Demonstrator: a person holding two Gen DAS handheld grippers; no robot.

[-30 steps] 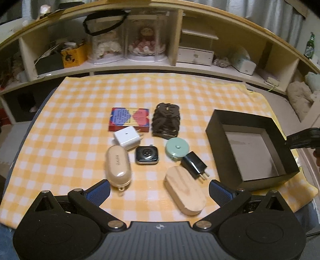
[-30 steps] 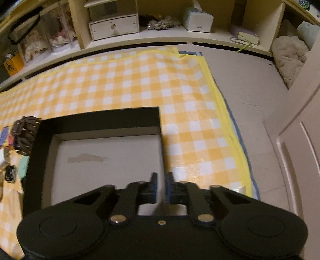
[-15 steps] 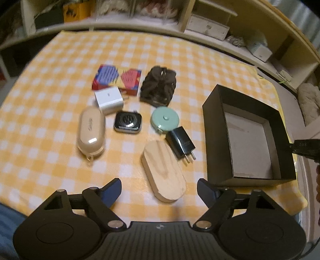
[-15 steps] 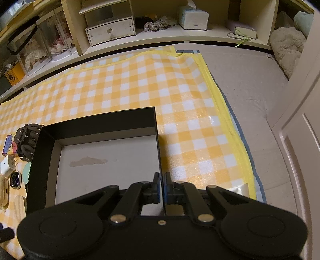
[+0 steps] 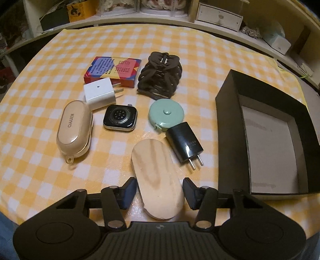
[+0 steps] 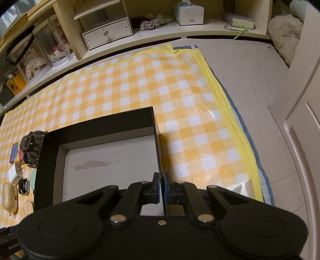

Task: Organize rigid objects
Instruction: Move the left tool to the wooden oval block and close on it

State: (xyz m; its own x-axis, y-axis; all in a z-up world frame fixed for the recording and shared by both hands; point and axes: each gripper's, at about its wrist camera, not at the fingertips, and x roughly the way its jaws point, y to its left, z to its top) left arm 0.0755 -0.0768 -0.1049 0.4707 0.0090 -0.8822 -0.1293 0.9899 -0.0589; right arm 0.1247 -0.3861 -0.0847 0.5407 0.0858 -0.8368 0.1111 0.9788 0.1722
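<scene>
A light wooden oval block [image 5: 156, 172] lies nearest on the checked cloth. My left gripper [image 5: 159, 187] straddles its near end; the jaws are closing and the pads sit against its two long sides. Behind it lie a black charger [image 5: 185, 143], a mint tape measure [image 5: 166, 115], a watch body [image 5: 120, 118], a beige case [image 5: 74, 129], a white charger [image 5: 99, 93], a colourful card box [image 5: 113, 72] and a dark hair claw [image 5: 160, 75]. The open black box [image 5: 228, 124] stands to the right. My right gripper [image 6: 162, 184] is shut on the right wall of the black box [image 6: 100, 126].
The yellow checked cloth [image 6: 190, 112] ends in a yellow hem at the right, with bare grey floor [image 6: 250, 70] beyond. Low shelves [image 5: 218, 16] with drawers and clutter run along the back. A white door [image 6: 306, 120] stands at the far right.
My left gripper came down and forward over the wooden block, and its jaws narrowed from wide apart to the block's sides. The right gripper stayed shut on the box wall.
</scene>
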